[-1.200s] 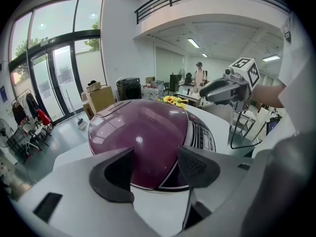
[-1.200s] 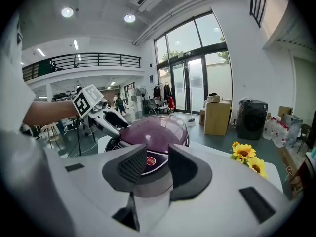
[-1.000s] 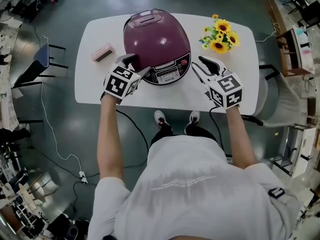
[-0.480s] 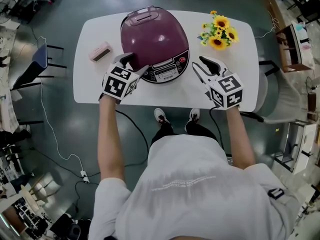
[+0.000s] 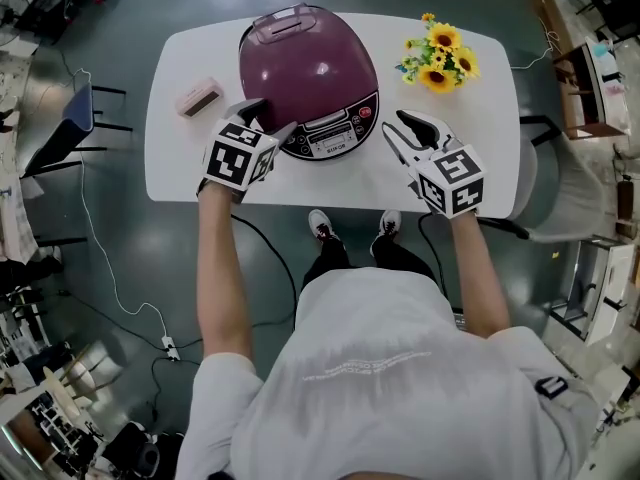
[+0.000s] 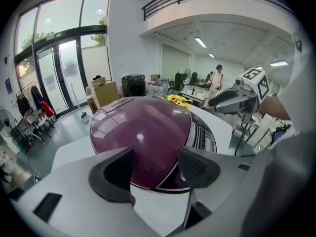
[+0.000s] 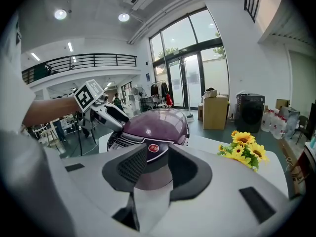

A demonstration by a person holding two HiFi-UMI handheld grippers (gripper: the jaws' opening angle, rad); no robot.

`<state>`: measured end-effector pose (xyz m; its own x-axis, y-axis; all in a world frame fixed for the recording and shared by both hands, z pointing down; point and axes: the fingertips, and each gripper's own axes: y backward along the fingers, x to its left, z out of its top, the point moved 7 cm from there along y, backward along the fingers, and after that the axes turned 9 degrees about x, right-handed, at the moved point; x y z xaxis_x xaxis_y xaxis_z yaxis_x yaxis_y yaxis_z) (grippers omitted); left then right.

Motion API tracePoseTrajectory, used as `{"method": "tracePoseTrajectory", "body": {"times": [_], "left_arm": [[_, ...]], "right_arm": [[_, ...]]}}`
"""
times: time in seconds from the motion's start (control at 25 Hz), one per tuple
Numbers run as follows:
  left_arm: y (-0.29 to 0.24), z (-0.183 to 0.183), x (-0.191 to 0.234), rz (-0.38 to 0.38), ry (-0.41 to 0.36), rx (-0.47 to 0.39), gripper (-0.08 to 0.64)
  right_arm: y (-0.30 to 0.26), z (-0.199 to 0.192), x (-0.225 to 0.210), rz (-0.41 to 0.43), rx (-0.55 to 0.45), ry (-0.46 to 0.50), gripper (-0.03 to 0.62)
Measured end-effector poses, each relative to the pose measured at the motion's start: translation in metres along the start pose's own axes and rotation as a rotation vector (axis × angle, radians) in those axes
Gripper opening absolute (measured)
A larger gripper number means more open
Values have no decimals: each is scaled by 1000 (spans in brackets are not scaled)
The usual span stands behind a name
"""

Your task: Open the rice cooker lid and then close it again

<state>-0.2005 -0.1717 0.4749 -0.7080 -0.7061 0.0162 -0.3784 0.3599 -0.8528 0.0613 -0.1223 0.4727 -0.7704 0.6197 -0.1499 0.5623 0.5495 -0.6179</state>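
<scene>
A purple rice cooker [image 5: 308, 68] stands on the white table [image 5: 480, 118] with its lid down and its control panel [image 5: 330, 140] facing me. My left gripper [image 5: 268, 118] sits at the cooker's front left, close to its wall; its jaws are open with nothing between them, and the purple dome [image 6: 143, 132] fills the view just ahead of that left gripper [image 6: 155, 169]. My right gripper [image 5: 402, 130] hovers over the table to the right of the panel, apart from the cooker. In its own view, the right gripper [image 7: 150, 169] is open and empty and points at the cooker [image 7: 158, 125].
A bunch of sunflowers [image 5: 438, 60] lies at the table's back right, beyond my right gripper. A small pink box [image 5: 202, 98] lies at the left, behind my left gripper. A cable runs over the floor on the left, and a chair stands to the right of the table.
The head camera has tilted slightly, so the table sits higher in the picture. Both grippers and the cooker keep their places, and the lid stays down.
</scene>
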Motion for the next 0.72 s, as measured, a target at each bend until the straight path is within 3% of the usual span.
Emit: {"method": "tracePoseTrajectory", "body": {"times": [0.16,0.24,0.72], "left_arm": [[0,0,2,-7,69,-31,293],[1,1,4,-4,104,-44,243],[-1,3,2,31,78,-10,249]], "right_arm": [[1,-1,1,1,1,5,152],[3,-1,0,0,3,7,152],[5,0,-7,1,2,19,152]]}}
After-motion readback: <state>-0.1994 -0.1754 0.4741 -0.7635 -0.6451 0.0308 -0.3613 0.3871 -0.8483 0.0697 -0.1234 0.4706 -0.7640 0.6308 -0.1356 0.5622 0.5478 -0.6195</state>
